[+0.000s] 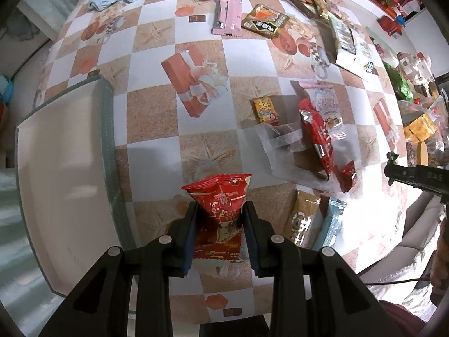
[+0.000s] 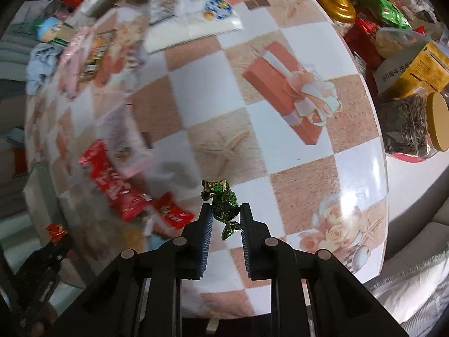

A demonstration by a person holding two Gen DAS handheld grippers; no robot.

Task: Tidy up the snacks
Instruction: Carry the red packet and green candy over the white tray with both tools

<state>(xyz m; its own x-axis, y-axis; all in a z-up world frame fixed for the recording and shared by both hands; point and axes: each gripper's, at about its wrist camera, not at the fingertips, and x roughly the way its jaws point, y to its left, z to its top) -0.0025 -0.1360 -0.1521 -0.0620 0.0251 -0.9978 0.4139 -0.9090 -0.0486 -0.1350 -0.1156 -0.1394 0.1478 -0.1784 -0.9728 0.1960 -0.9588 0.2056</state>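
A: How is the red foil snack packet with gold print (image 1: pixel 220 216) expected to handle?

B: It is judged light, soft and crinkly, with a slick film skin. It is gripped across its pinched waist by the jaws of the left gripper (image 1: pixel 220 210), clear of the checked table (image 1: pixel 157 106). A hold at the middle is judged sound, since the sealed ends flare wider and would slip less readily through.

A: And its long axis?

B: It is seen running along the fingers, one crimped end fanned out beyond the tips and the other lying back toward the camera. The white tray with a grey-green rim (image 1: pixel 108 129) is seen just to the packet's left.

A: What is held on the other side?

B: A small green and gold foil-wrapped sweet (image 2: pixel 223 206) is pinched by the nearly closed jaws of the right gripper (image 2: pixel 223 210). It is judged very light, firm inside, and slippery. Its twisted ends point forward and back along the fingers.
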